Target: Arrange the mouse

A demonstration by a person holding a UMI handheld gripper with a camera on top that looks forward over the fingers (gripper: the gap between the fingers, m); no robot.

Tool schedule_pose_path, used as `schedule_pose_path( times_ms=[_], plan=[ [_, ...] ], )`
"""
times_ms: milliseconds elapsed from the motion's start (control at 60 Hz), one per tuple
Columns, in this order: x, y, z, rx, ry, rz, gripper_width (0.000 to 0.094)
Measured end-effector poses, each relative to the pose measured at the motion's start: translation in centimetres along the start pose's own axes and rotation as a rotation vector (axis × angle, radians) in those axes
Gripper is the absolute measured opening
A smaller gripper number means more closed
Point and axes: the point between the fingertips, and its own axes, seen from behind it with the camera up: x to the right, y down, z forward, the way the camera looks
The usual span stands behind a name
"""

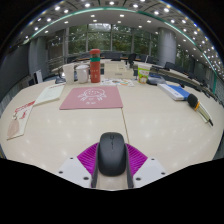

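Note:
A black computer mouse (111, 153) sits between my two fingers, its sides against the magenta pads (88, 157). My gripper (111, 160) is shut on the mouse and holds it over the near part of the pale table (150, 120). A pink mouse mat (92, 97) with a white pattern lies flat on the table well beyond the fingers, slightly left of the mouse.
A red canister (95, 66) and a white cup (82, 72) stand behind the mat. Papers (48, 94) and a booklet (18, 120) lie at the left. A blue-and-white item (175, 90) and a black object (195, 100) lie at the right.

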Motion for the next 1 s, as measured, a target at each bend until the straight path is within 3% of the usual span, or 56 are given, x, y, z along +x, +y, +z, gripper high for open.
schedule_pose_path(
  times_ms=[117, 283, 500, 633, 800, 1000],
  plan=[
    [-0.1, -0.2, 0.2, -0.014, 0.006, -0.009, 0.0349],
    [-0.5, -1.9, -1.0, -0.008, 0.021, -0.021, 0.0333],
    [-1.4, -13.6, -3.0, 0.148, 0.02, -0.019, 0.0332],
    [-2.5, -20.2, -0.1, 0.204, 0.01, -0.028, 0.0331],
    [-4.6, -23.5, 8.1, 0.169, -0.024, -0.045, 0.033],
    [-7.5, -21.1, 17.7, 0.046, -0.059, -0.049, 0.0332]
  ],
)
